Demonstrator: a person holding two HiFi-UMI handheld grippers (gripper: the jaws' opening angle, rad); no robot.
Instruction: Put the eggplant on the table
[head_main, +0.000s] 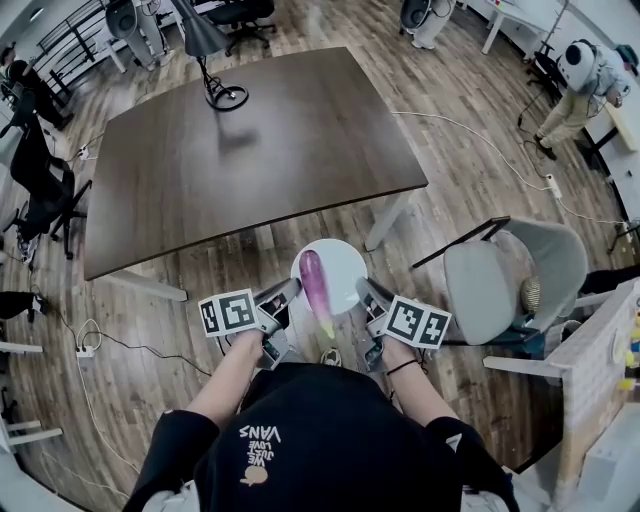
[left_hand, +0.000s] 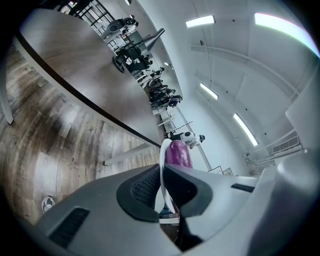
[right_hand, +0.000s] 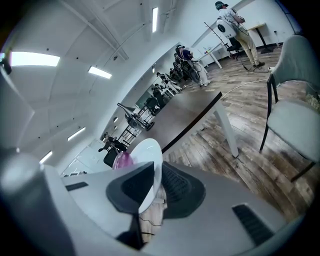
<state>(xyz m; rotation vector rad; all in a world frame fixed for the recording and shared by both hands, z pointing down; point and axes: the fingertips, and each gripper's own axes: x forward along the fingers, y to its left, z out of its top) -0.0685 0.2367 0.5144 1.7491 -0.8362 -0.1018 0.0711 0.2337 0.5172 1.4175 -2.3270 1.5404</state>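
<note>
The left gripper (head_main: 288, 292) and right gripper (head_main: 366, 292) clamp the round white plate (head_main: 346, 258) by its rim, its long purple eggplant (head_main: 315, 280) seemingly not yet over the dark wooden table (head_main: 250, 140)'s near edge.

Dark brown tabletop (head_main: 260, 140): wood-look surface, smooth, matt with a faint sheen. The floor (head_main: 470, 150) is grey-brown wood planking, grain plain to see, low gloss. White plate (head_main: 345, 262): smooth, glossy; ceramic or plastic, cannot tell. Purple eggplant (head_main: 314, 282): smooth, shiny skin. The left hand-held gripper (left_hand: 161, 187) and right hand-held gripper (right_hand: 152, 186) have grey matt plastic shells; their pads (left_hand: 144, 186) are black, finely ribbed and rubbery-looking. The marker cubes (head_main: 228, 312) are matt, printed black on white. Pale grey chair (head_main: 490, 285): cloth-like seat, thin black metal frame.
</note>
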